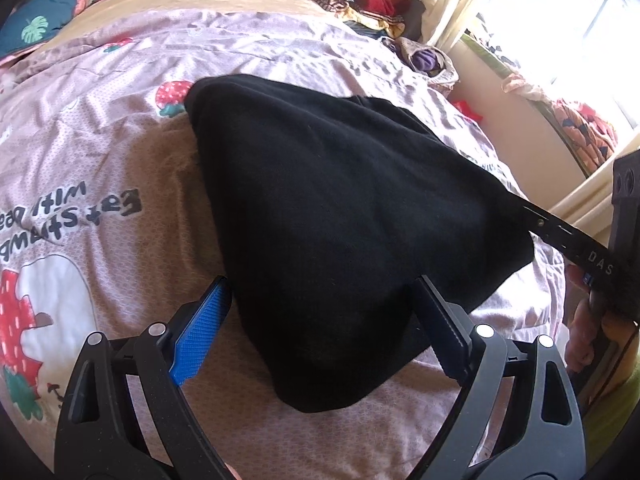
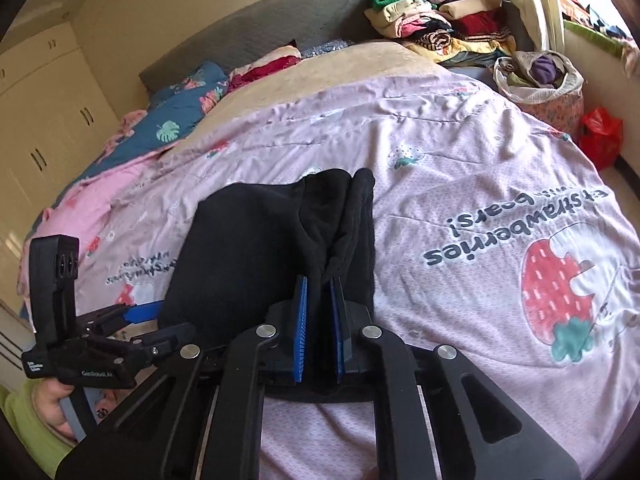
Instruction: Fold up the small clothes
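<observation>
Blue-padded fingers of the right gripper (image 2: 319, 320) pinch the near edge of the black garment (image 2: 280, 248), whose long axis runs away toward the headboard on the pink bedspread (image 2: 460, 200). Only the left wrist view shows the left gripper (image 1: 320, 320) spread wide around the garment's near corner.

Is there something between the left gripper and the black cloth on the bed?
Nothing visible. The left gripper is open, its fingers either side of the black garment. The right gripper already pinches another edge.
</observation>
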`<act>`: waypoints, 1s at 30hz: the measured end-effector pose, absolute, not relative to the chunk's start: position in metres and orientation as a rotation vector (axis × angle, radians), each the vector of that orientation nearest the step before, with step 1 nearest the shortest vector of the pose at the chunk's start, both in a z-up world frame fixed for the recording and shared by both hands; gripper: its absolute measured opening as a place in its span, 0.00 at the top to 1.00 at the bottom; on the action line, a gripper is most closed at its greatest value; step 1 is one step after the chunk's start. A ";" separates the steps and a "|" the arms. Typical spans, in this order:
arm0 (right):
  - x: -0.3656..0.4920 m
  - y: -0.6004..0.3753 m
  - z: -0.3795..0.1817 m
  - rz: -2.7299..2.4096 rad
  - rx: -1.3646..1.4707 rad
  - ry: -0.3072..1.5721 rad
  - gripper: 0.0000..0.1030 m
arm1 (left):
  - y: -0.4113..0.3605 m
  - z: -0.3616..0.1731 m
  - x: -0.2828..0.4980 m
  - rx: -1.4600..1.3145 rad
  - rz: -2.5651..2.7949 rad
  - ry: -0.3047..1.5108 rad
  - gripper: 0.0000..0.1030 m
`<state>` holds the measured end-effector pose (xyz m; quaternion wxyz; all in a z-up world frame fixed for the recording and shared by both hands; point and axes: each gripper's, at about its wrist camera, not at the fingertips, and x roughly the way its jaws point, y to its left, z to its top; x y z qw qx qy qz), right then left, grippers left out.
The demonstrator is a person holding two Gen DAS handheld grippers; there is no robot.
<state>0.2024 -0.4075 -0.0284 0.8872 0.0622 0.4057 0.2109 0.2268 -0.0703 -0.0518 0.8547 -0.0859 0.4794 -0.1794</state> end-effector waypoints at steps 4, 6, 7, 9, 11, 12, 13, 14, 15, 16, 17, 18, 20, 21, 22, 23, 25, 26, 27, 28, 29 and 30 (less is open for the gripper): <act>0.203 -0.407 -0.050 0.398 0.104 0.904 0.90 | -0.072 -0.058 0.227 -0.175 -0.376 1.029 0.19; 0.203 -0.410 -0.059 0.382 0.123 0.917 0.90 | -0.074 -0.062 0.227 -0.163 -0.375 1.039 0.19; 0.203 -0.412 -0.062 0.377 0.132 0.917 0.90 | -0.074 -0.063 0.227 -0.164 -0.377 1.041 0.19; 0.203 -0.413 -0.065 0.365 0.137 0.919 0.88 | -0.075 -0.064 0.228 -0.163 -0.381 1.043 0.19; 0.202 -0.413 -0.065 0.350 0.134 0.919 0.81 | -0.076 -0.064 0.228 -0.158 -0.382 1.042 0.19; 0.201 -0.414 -0.064 0.341 0.137 0.918 0.78 | -0.077 -0.064 0.228 -0.159 -0.382 1.041 0.19; 0.200 -0.415 -0.062 0.340 0.142 0.914 0.72 | -0.077 -0.064 0.228 -0.159 -0.380 1.042 0.19; 0.199 -0.415 -0.060 0.341 0.144 0.910 0.72 | -0.077 -0.064 0.227 -0.160 -0.380 1.042 0.19; 0.198 -0.415 -0.058 0.340 0.145 0.907 0.69 | -0.076 -0.065 0.227 -0.161 -0.381 1.042 0.19; 0.196 -0.416 -0.056 0.335 0.141 0.901 0.66 | -0.077 -0.064 0.226 -0.160 -0.381 1.042 0.19; 0.196 -0.416 -0.054 0.332 0.140 0.898 0.63 | -0.076 -0.064 0.226 -0.160 -0.381 1.041 0.19; 0.194 -0.416 -0.051 0.325 0.138 0.893 0.60 | -0.076 -0.063 0.225 -0.162 -0.382 1.039 0.19; 0.190 -0.416 -0.046 0.313 0.134 0.878 0.50 | -0.074 -0.062 0.223 -0.162 -0.383 1.035 0.19; 0.187 -0.416 -0.042 0.313 0.134 0.864 0.48 | -0.073 -0.060 0.222 -0.163 -0.384 1.032 0.19; 0.184 -0.416 -0.040 0.311 0.134 0.854 0.44 | -0.073 -0.060 0.222 -0.164 -0.385 1.029 0.19; 0.181 -0.416 -0.038 0.308 0.134 0.846 0.38 | -0.072 -0.058 0.221 -0.166 -0.385 1.025 0.19; 0.174 -0.417 -0.032 0.304 0.140 0.824 0.34 | -0.071 -0.055 0.219 -0.168 -0.386 1.019 0.19; 0.171 -0.417 -0.029 0.303 0.140 0.818 0.31 | -0.070 -0.053 0.218 -0.170 -0.387 1.015 0.19; 0.169 -0.417 -0.026 0.297 0.139 0.813 0.28 | -0.070 -0.051 0.217 -0.171 -0.388 1.012 0.18; 0.166 -0.417 -0.024 0.293 0.139 0.806 0.23 | -0.069 -0.049 0.216 -0.171 -0.386 1.010 0.14; 0.161 -0.417 -0.020 0.291 0.138 0.794 0.20 | -0.069 -0.047 0.214 -0.172 -0.384 1.008 0.11; 0.158 -0.416 -0.018 0.288 0.136 0.787 0.18 | -0.068 -0.044 0.212 -0.173 -0.383 1.003 0.09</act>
